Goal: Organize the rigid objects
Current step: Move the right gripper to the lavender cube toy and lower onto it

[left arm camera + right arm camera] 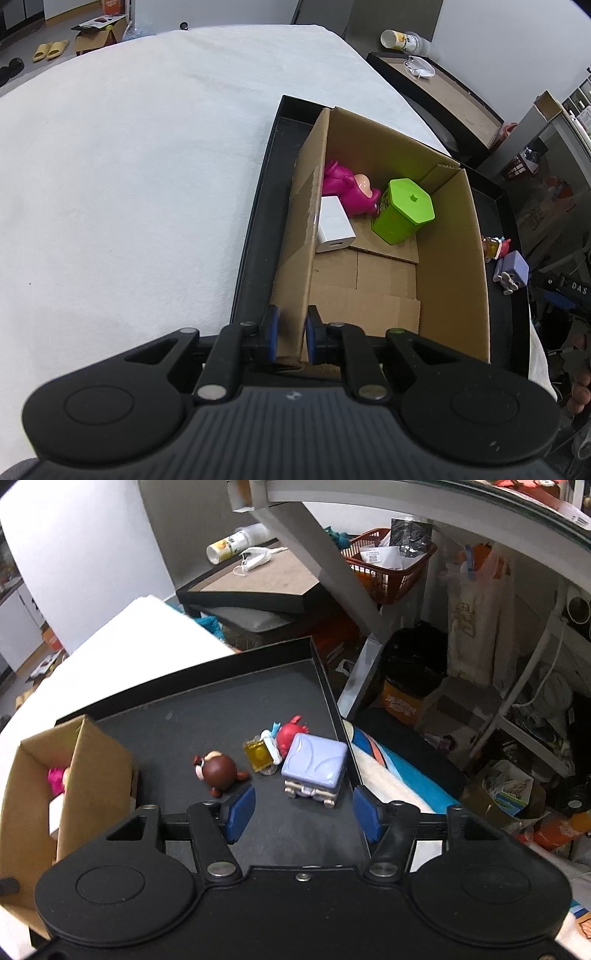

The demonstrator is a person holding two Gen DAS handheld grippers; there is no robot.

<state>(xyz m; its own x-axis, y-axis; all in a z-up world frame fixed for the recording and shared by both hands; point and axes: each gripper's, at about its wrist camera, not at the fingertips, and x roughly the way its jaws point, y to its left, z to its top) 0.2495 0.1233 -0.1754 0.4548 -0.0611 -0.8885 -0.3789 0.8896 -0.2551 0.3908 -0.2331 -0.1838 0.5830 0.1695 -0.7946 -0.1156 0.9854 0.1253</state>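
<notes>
A cardboard box (443,236) stands in a black tray (255,229). It holds a pink toy (349,190), a green hexagonal tin (404,208) and a white charger block (334,225). My left gripper (291,334) is shut on the box's near left wall. In the right wrist view, a lilac cube toy (314,764), a brown round figure (218,770) and a red and yellow figure (275,747) lie on the tray (207,716). My right gripper (303,812) is open just before the lilac cube. The box (88,775) is at its left.
The tray sits on a white cloth-covered table (129,166). Beyond the tray's right edge are a dark side table (258,579) with a bottle and mask, a red basket (388,565) and floor clutter.
</notes>
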